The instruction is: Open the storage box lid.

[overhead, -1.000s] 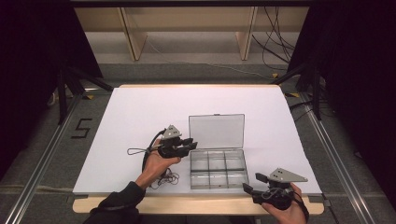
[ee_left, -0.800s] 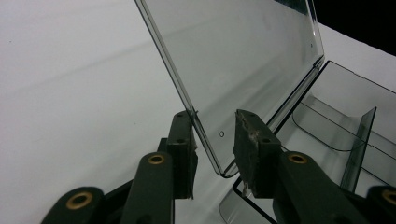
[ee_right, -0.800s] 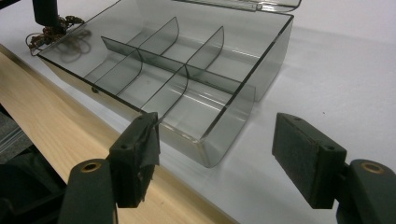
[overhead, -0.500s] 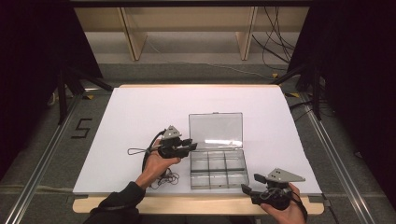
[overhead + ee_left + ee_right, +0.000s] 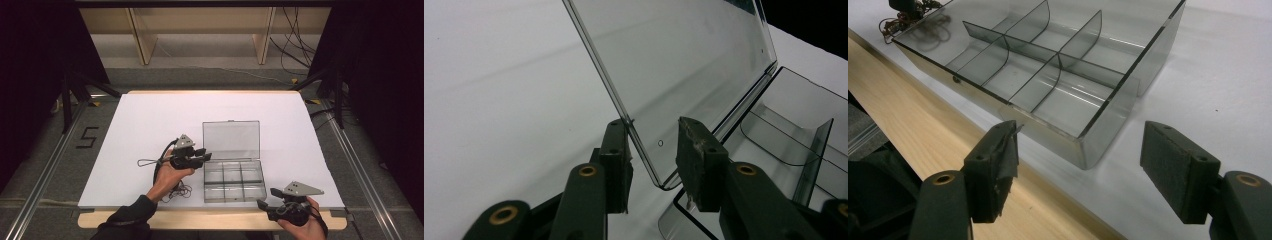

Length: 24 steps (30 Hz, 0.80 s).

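A clear plastic compartment box (image 5: 234, 181) lies on the white sheet near the table's front, with its lid (image 5: 231, 140) raised and standing at the back. My left gripper (image 5: 204, 154) is at the lid's lower left corner. In the left gripper view the lid's edge (image 5: 644, 150) passes between the jaws of the left gripper (image 5: 655, 150), close to the left one, with a gap left on the other side. My right gripper (image 5: 264, 202) is open at the table's front edge. It faces the box's near right corner (image 5: 1088, 145), and nothing is held between its pads.
The box's compartments (image 5: 1013, 70) are divided by curved clear walls and look bare. A tangle of dark cable (image 5: 176, 191) lies beside the left hand, with a thin wire loop (image 5: 146, 162) farther left. The bare wooden table edge (image 5: 200, 220) runs in front of the sheet.
Nearly nothing. The right gripper has shifted very slightly at the front edge. The left gripper and the raised lid stay where they were.
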Motion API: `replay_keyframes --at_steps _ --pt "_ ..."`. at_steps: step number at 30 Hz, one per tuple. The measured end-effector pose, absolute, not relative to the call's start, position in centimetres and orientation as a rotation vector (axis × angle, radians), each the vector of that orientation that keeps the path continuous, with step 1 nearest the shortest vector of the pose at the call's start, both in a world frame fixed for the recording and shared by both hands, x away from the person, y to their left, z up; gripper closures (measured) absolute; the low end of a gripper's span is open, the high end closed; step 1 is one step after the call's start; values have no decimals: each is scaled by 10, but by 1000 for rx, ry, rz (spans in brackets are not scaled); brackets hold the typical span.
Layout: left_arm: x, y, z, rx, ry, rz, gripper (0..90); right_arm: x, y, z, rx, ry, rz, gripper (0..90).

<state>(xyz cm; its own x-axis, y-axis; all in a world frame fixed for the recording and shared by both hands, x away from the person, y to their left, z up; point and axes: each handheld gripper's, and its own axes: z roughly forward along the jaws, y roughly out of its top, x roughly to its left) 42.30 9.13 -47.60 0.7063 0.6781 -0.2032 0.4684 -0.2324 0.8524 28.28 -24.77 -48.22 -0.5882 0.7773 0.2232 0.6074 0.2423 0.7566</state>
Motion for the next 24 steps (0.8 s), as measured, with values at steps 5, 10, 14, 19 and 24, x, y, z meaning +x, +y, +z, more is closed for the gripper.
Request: replay_keyframes --at_steps 5,10,14,19,24 --pt "423 91 -476 1884 906 245 654 285 -249 -484 1267 2317 1257 323" --pt "423 89 -475 1877 931 242 652 284 -250 -484 1263 2320 1251 323" --pt "423 90 -475 1885 934 249 652 284 -250 -484 1265 2319 1249 323" --pt "425 90 -474 1888 953 233 644 284 -250 -484 1271 2326 1251 322" --pt "426 91 -474 1881 979 213 641 284 -250 -484 1258 2326 1254 322"
